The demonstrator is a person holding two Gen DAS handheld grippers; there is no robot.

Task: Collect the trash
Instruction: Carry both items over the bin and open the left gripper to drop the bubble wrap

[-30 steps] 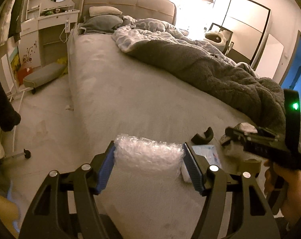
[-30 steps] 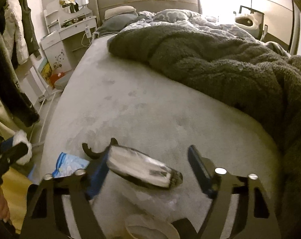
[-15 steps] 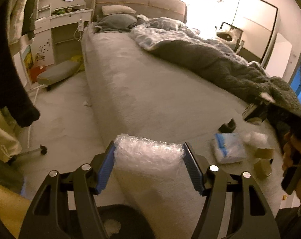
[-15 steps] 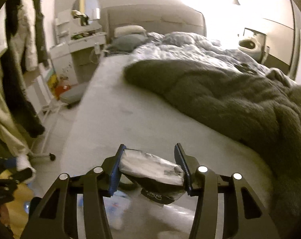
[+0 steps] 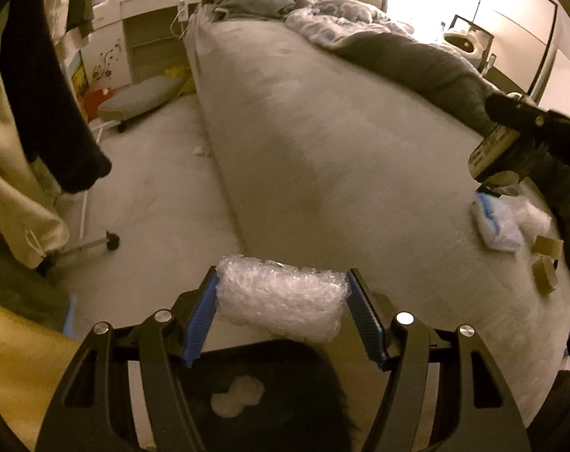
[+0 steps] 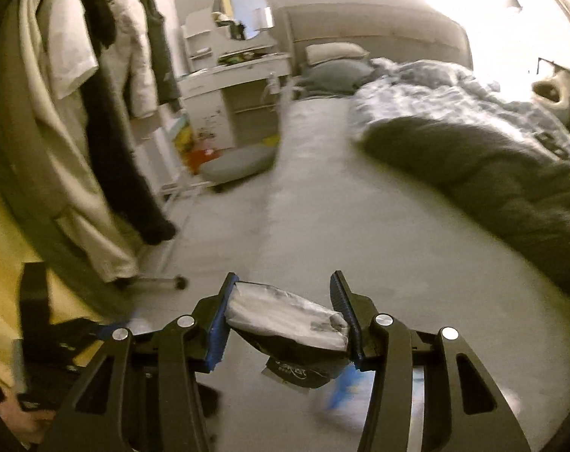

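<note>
Trash here is a wad of bubble wrap (image 5: 281,303), clamped between the blue pads of the left tongs (image 5: 283,312) above the near corner of the bed (image 5: 322,143), with a black bin (image 5: 285,388) directly beneath it; a pale crumpled scrap (image 5: 238,401) lies inside the bin. The right tongs (image 6: 285,318) are clamped on a crinkled silver-and-black wrapper (image 6: 288,320), whose dark lower flap carries pale printed writing too small and blurred to read. In the left wrist view the same wrapper shows at the right edge with a yellow-green label, also illegible.

More trash sits near the foot edge of the bed: a blue-and-white packet (image 5: 496,222), a clear crumpled piece just beside it, and two small brown cardboard bits (image 5: 545,263) close to the mattress edge.

The bed's left edge runs straight back toward the headboard, and the grey floor (image 5: 153,180) beside it forms an open lane. That lane is narrowed on the left by hanging clothes (image 6: 96,113) on a rack whose wheeled foot (image 5: 111,243) juts out, and farther back by a low grey cushioned stool (image 5: 141,98) in front of a white dressing table (image 6: 239,71). A dark fleece blanket (image 6: 492,180) covers the right half of the mattress; the left half is bare.
</note>
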